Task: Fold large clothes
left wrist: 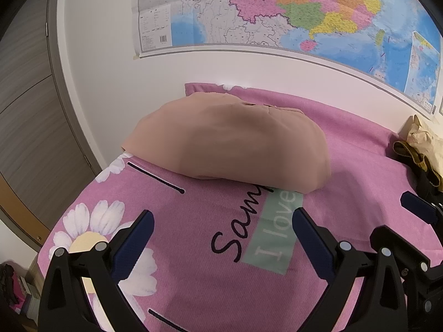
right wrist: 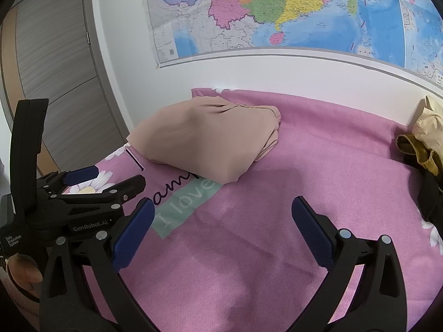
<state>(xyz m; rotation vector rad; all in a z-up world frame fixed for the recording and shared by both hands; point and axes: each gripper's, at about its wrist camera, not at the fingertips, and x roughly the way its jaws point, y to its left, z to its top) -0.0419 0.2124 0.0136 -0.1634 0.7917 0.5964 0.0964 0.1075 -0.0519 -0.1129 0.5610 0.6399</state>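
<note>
A folded tan garment [left wrist: 229, 144] lies in the centre of both frames on a bed covered by a pink sheet [left wrist: 360, 149] printed with daisies and lettering, its near edge overlapping the word "Sam" and a mint "I love" panel. The left gripper [left wrist: 223, 229] fills the bottom of the left wrist view, jaws spread wide and holding nothing, over the lettering. The right gripper [right wrist: 223, 215] sits likewise in the right wrist view, jaws spread and empty, over plain pink sheet. Only the right wrist view shows the garment's layered folded edges at its right end, and the left gripper from the side at lower left. Both views show a yellow and cream cloth pile [left wrist: 423, 144] at the right edge and a coloured wall map [left wrist: 277, 8] across the top.
</note>
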